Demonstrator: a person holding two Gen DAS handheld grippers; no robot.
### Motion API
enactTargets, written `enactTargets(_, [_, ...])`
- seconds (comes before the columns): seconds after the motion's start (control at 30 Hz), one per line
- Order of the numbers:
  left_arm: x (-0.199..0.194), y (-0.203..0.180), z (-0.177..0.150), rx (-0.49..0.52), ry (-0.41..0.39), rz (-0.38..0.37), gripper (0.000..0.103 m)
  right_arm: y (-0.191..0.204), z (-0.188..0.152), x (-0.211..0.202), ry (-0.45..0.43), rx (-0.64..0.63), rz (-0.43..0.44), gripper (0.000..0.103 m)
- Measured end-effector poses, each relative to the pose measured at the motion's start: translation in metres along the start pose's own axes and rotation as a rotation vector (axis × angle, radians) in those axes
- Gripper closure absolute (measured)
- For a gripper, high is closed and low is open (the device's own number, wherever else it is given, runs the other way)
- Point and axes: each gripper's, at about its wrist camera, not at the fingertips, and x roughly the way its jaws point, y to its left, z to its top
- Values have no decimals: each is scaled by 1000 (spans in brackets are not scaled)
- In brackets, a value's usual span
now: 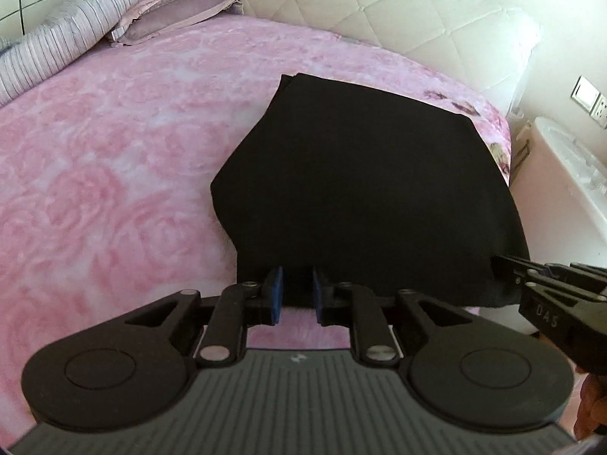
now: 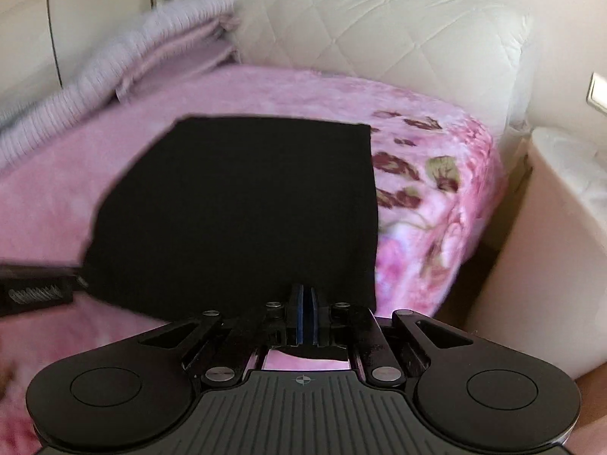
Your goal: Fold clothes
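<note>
The folded garment (image 1: 360,189) lies on the bed (image 1: 114,170) near its right edge; pillows (image 1: 114,11) sit far left, headboard (image 1: 379,7) behind.

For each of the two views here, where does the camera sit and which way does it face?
Left wrist: on the left gripper, facing the headboard across the black folded garment; jaws apart at its near edge; right gripper enters from the right.
Right wrist: on the right gripper, facing likewise; jaws shut on the garment's near edge.
Shared: garment, pink floral blanket, white quilted headboard.
</note>
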Motion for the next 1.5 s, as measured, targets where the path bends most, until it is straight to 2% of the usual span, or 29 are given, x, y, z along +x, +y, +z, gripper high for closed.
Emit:
enactTargets(0.07, [-8,-3,-4,12,1,17,89,-5,7,-12,17,51,21,95])
enactTargets(0.13, [-15,-7,-7,23,2,33,89,-10,7,-27,12,92,31,88])
enactTargets(0.2, [-29,-9,-11,32,-4,40,89,-11,2,-42,0,108,29,63])
enactTargets(0.27, [-44,-12,-16,39,-13,43,88,-11,-11,-57,-4,116,36,57])
enactTargets(0.47, [-90,-21,-29,60,-41,51,85,-2,-31,-98,-5,125,35,55])
enactTargets(0.8, [-157,-29,-52,71,-99,51,74,15,-42,-163,-21,73,-64,55])
enactTargets(0.93, [-180,-29,-62,66,-126,43,72,23,-49,-185,-53,41,-94,55])
enactTargets(1.5, [-250,-34,-92,66,-234,9,68,44,-64,-256,-184,-19,-98,55])
